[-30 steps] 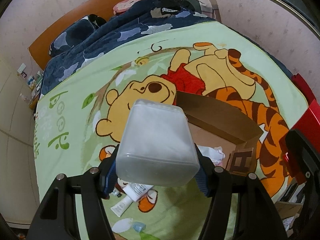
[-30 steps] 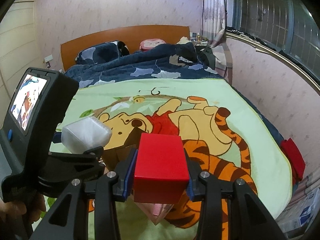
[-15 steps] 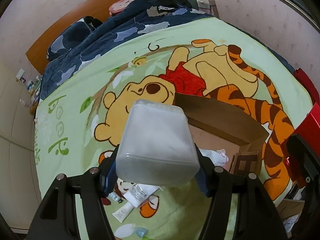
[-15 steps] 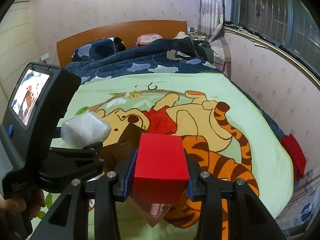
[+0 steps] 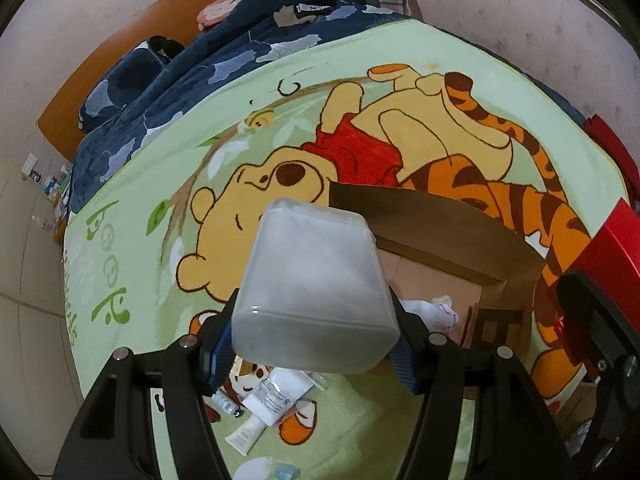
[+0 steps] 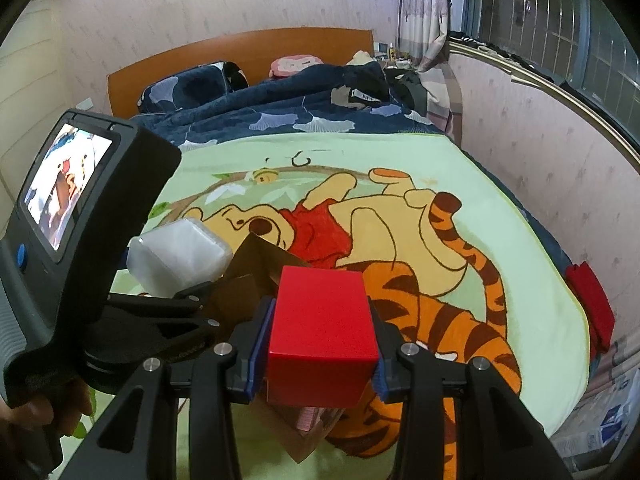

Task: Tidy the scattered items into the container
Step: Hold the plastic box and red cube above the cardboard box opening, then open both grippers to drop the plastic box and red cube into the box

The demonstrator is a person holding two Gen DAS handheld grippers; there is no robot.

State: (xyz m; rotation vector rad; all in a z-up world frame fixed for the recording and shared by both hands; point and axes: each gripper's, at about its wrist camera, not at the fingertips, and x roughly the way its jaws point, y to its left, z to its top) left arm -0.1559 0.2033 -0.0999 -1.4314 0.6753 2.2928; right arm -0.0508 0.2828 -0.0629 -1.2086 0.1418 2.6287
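Left tongs (image 5: 316,344) clamped on a frosted plastic tub (image 5: 312,292), blue pads pressed to both its sides, the tub held up above the blanket (image 5: 132,280). Right tongs (image 6: 318,354) gripping a red box (image 6: 322,332), pads tight against its left and right faces. In the right view the left tool sits just to the side, a hand (image 6: 38,416) wrapped round its handle, its little screen lit.

Just under the left tongs, loose on the blanket: a white tube (image 5: 266,408), a small bottle (image 5: 226,404) beside it and, nearest the camera, something pale blue too blurred to name. Right beyond the tub, the cardboard box (image 5: 436,240) stands open on the bed with its flaps up, a white cloth (image 5: 432,312) lying inside. The red box hangs over the cardboard box's near corner.

Further out, the cartoon bear and tiger blanket runs up to a navy quilt (image 6: 280,116), a pillow (image 6: 188,88) and the wooden headboard (image 6: 240,48).
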